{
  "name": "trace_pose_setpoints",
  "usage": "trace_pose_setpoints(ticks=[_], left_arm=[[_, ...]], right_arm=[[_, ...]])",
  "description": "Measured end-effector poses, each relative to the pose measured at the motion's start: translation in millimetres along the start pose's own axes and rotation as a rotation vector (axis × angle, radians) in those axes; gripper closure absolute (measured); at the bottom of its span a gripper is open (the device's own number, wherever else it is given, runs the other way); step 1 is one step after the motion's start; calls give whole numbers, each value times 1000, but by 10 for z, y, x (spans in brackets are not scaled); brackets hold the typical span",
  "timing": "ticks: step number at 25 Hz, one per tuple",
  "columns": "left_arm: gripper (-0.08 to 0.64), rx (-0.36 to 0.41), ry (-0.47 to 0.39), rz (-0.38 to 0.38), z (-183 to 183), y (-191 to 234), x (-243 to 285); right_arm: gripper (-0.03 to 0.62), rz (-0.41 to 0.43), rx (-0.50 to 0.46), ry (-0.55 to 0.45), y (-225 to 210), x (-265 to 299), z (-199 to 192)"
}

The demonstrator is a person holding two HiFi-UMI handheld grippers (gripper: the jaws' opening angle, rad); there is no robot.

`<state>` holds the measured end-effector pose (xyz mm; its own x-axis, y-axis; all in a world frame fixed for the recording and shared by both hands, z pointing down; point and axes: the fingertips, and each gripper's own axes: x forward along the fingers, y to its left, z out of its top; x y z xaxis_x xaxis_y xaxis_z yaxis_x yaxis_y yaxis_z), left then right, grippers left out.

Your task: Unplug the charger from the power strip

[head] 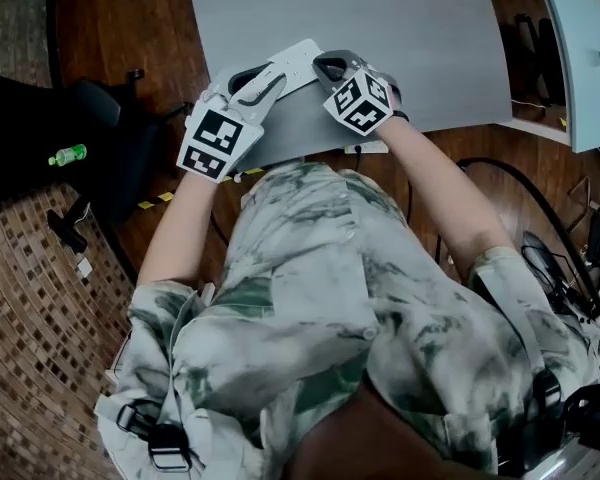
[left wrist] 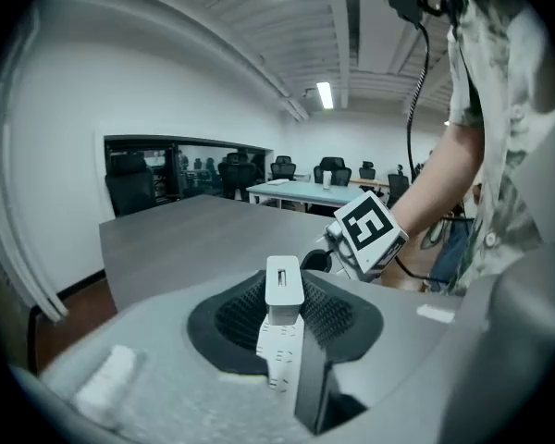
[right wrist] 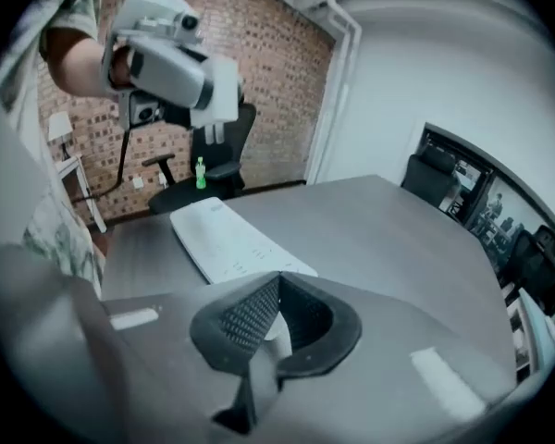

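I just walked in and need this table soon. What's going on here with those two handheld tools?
A person at the gray table holds a gripper in each hand and is working on a white power strip. The left gripper is closed on the white charger, which appears to be still plugged into the strip. The right gripper pinches one end of the strip, seemingly to steady it. The charger has not been pulled out yet.

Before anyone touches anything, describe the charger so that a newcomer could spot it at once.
Start at the big grey table. By its near edge lies a long, flat white power strip. The charger is the small white block standing upright on that strip. It is the only thing that rises above the strip's flat top.
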<state>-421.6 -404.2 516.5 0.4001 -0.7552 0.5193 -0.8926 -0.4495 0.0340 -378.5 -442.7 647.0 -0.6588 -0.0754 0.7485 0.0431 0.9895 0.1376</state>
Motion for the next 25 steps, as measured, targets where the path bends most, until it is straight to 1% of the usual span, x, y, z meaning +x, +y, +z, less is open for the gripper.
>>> trace_pose_setpoints(ticks=[1, 3, 7, 11, 13, 15, 17, 20, 22, 25], left_arm=[[457, -34, -14, 22, 18, -10, -126], [457, -71, -32, 65, 46, -116, -352], [456, -104, -72, 148, 92, -494, -744], [456, -41, -33, 245, 64, -985, -1105], [456, -36, -28, 277, 70, -1302, -1331], [456, -52, -30, 303, 69, -1651, -1526], [456, -85, -27, 317, 3, -2055, -1661], [456, -118, -5, 307, -117, -2611, -1774], [456, -129, 1, 294, -161, -2892, -1812], [457, -147, -24, 268, -174, -3221, -1851]], right_arm=[[591, -16, 17, -49, -16, -121, 63], [591, -23, 44, -124, 27, -442, 96], [590, 7, 52, -210, 335, -1206, -136], [589, 57, 84, -275, 783, -1970, -505], [589, 64, 93, -299, 1015, -2333, -693], [589, 65, 98, -316, 1228, -2679, -878], [589, 61, 115, -325, 1457, -2996, -1086], [589, 57, 168, -336, 1758, -3351, -1357], [589, 55, 180, -345, 1903, -3532, -1457], [589, 50, 173, -363, 2120, -3726, -1502]])
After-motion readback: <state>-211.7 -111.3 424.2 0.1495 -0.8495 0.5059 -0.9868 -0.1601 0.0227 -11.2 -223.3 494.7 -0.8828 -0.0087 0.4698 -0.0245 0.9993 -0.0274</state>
